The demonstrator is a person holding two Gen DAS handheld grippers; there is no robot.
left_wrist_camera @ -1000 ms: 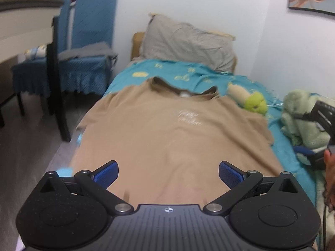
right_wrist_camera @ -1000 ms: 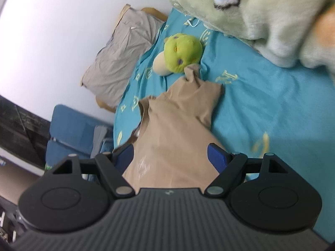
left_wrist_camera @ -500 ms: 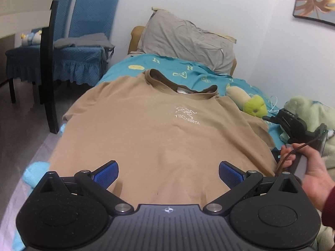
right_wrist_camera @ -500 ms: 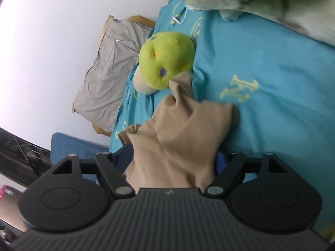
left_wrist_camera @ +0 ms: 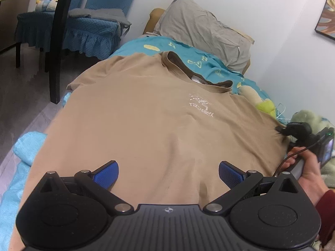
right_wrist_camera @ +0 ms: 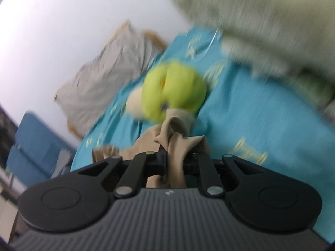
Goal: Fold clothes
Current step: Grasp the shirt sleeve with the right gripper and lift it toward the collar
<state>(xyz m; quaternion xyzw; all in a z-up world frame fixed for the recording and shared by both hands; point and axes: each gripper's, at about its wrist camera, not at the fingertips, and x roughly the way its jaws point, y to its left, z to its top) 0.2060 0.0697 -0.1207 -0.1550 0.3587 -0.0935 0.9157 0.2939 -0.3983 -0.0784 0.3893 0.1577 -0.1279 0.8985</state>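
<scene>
A tan T-shirt (left_wrist_camera: 157,125) lies flat, front up, on the teal bed sheet (left_wrist_camera: 201,62), collar toward the pillow. My left gripper (left_wrist_camera: 168,173) hovers open low over the shirt's near hem, blue pads (left_wrist_camera: 106,172) wide apart with only flat cloth beneath. In the right wrist view my right gripper (right_wrist_camera: 174,155) is closing its jaws on the bunched tan sleeve (right_wrist_camera: 178,138), and the cloth is pinched between them. The left wrist view shows that right gripper (left_wrist_camera: 281,130) at the shirt's right edge, held by a hand (left_wrist_camera: 307,173).
A green plush toy (right_wrist_camera: 173,94) lies just beyond the sleeve. A pale green plush (left_wrist_camera: 309,119) sits at the right, a grey pillow (left_wrist_camera: 205,29) at the head. A blue chair (left_wrist_camera: 88,29) and a dark table leg (left_wrist_camera: 56,52) stand left of the bed.
The right gripper's jaws went from wide open around the sleeve to pinched on it, bunching the cloth. The left gripper sank lower over the hem, still open.
</scene>
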